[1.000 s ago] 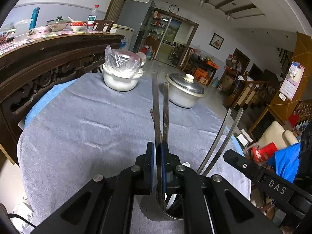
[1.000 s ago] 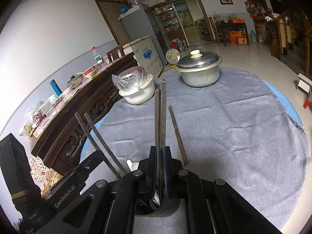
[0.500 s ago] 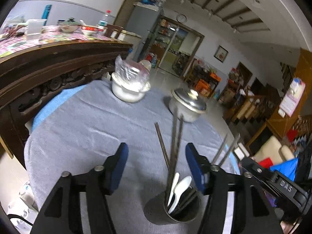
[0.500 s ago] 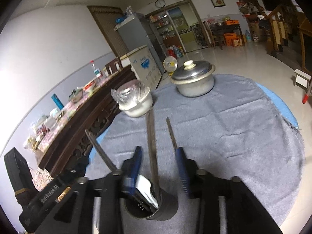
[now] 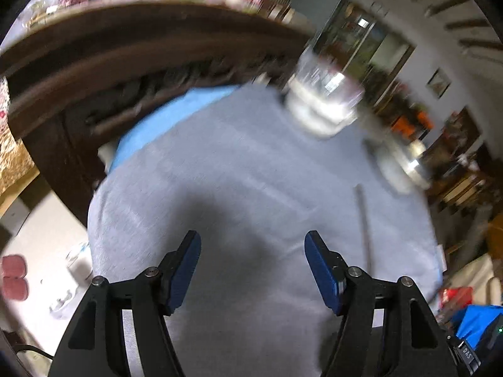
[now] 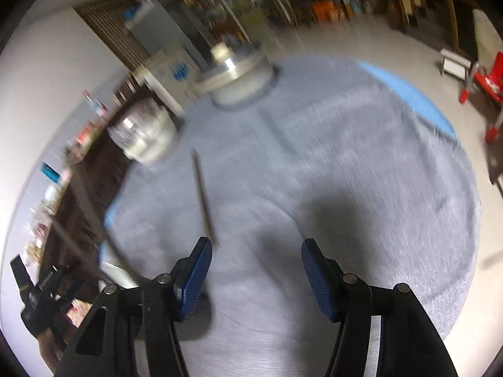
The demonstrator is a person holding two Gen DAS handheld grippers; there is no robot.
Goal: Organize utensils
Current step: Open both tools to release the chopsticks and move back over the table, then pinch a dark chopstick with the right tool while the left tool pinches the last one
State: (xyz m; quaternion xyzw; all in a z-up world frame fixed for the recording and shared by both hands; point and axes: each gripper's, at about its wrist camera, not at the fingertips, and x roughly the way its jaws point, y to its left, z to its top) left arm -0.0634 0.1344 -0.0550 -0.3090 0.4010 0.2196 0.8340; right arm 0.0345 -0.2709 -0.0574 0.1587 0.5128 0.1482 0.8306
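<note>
Now both the left gripper and right gripper are hanging open and empty, jaws just opening; one chopstick is lying on the grey cloth, probably waiting for pickup.

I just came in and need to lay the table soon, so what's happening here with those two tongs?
A person is sorting utensils on the round table under a grey cloth. Both the left tongs and the right tongs have just been opening and now stand open with nothing between their jaws. One metal chopstick stands up beside the right tongs. A lidded pot and a covered bowl sit at the far side.
</note>
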